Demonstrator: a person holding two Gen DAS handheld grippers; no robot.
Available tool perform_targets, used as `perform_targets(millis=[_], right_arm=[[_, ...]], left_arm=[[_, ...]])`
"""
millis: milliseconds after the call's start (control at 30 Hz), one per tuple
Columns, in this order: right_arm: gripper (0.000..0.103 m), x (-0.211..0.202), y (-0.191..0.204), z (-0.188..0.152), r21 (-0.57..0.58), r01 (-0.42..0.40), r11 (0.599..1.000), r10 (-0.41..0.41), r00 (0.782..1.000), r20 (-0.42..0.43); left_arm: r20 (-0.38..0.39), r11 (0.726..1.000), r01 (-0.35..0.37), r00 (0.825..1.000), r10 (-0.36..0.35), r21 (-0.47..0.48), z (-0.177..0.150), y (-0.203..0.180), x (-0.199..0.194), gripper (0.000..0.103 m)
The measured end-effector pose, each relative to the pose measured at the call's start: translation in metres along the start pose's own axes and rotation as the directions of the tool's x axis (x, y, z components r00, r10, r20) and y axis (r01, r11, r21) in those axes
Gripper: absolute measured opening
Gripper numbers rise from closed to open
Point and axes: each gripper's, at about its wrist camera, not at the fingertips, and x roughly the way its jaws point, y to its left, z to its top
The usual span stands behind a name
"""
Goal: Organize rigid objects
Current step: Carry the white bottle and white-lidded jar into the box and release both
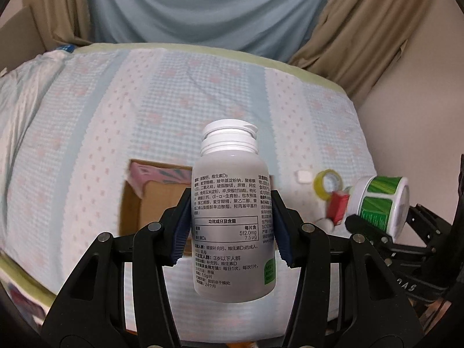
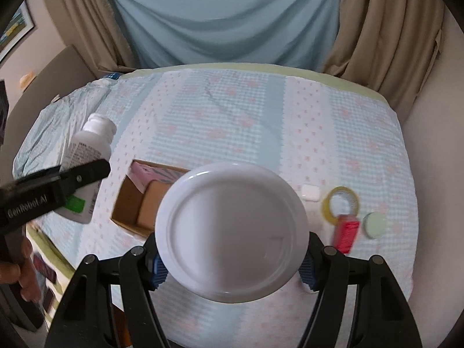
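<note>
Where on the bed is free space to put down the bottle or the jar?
Free: the wide checked blanket behind the cardboard box, up to the curtains. Crowded: the right front, where earbud case, yellow tape roll, red box and green disc cluster.

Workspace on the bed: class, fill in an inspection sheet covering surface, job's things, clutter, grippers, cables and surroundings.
Surface: bed cover, pale blue with pink dots.
Job's things: white pill bottle and green-labelled jar, each gripped; open cardboard box on the cover.
Clutter: yellow tape roll, red item, small white case, pale green disc.
Grippers: left gripper shut on the bottle; right gripper shut on the jar, lid towards its camera.
Cables: nothing seen.
Surroundings: blue drape, beige curtains.
</note>
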Motion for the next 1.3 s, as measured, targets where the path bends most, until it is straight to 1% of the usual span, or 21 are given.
perform_targets(millis=[100, 167, 300, 467, 567, 667, 833, 900, 1000, 1100, 1133, 1233, 1300], right_arm=[[0.066, 0.014, 0.031, 0.009, 0.060, 0.008, 0.998, -0.007, 1.000, -0.016], [0.066, 0.027, 0.047, 0.014, 0.100, 0.017, 0.995, -0.014, 1.000, -0.024], [0.066, 0.054, 0.070, 0.018, 0.157, 0.022, 0.987, -0.016, 0.999, -0.038], [0.066, 0.094, 0.088, 0.020, 0.152, 0.035, 0.988, -0.020, 0.995, -0.097], [0.066, 0.129, 0.095, 0.019, 0.100, 0.048, 0.994, -0.031, 0.986, -0.162], [0.066, 0.162, 0.093, 0.016, 0.071, 0.051, 0.996, -0.035, 0.977, -0.212], [0.066, 0.208, 0.088, 0.006, 0.011, 0.053, 0.999, -0.048, 0.963, -0.267], [0.066, 0.229, 0.086, 0.000, -0.035, 0.053, 0.998, -0.061, 0.953, -0.298], [0.066, 0.253, 0.083, -0.009, -0.066, 0.040, 0.997, -0.060, 0.941, -0.333], [0.066, 0.270, 0.080, -0.018, -0.091, 0.036, 0.995, -0.067, 0.928, -0.366], [0.066, 0.276, 0.078, -0.021, -0.096, 0.030, 0.995, -0.065, 0.924, -0.378], [0.066, 0.286, 0.075, -0.028, -0.108, 0.017, 0.994, -0.060, 0.913, -0.404], [0.066, 0.289, 0.075, -0.031, -0.131, 0.018, 0.991, -0.071, 0.908, -0.412]], left_arm=[[-0.024, 0.999, 0.009, 1.000, -0.008, 0.047, 0.005, 0.036, 0.008, 0.047], [-0.045, 0.997, 0.017, 0.999, -0.014, 0.075, 0.006, 0.054, 0.018, 0.047], [-0.117, 0.989, 0.037, 0.993, -0.020, 0.142, 0.009, 0.089, 0.048, 0.047], [-0.212, 0.981, 0.083, 0.976, -0.045, 0.174, 0.007, 0.117, 0.097, 0.047], [-0.257, 0.976, 0.096, 0.966, -0.044, 0.193, 0.004, 0.121, 0.126, 0.047], [-0.297, 0.973, 0.099, 0.954, -0.034, 0.207, 0.002, 0.120, 0.155, 0.047], [-0.338, 0.966, 0.082, 0.941, 0.005, 0.244, -0.005, 0.117, 0.201, 0.047], [-0.372, 0.965, 0.086, 0.928, 0.013, 0.247, -0.011, 0.117, 0.222, 0.047], [-0.418, 0.961, 0.097, 0.908, 0.022, 0.261, -0.024, 0.113, 0.246, 0.047], [-0.467, 0.957, 0.105, 0.883, 0.035, 0.271, -0.038, 0.110, 0.269, 0.047], [-0.476, 0.957, 0.104, 0.878, 0.040, 0.272, -0.041, 0.110, 0.274, 0.047], [-0.490, 0.953, 0.101, 0.870, 0.055, 0.286, -0.044, 0.107, 0.286, 0.047], [-0.495, 0.941, 0.105, 0.866, 0.073, 0.320, -0.042, 0.102, 0.292, 0.047]])
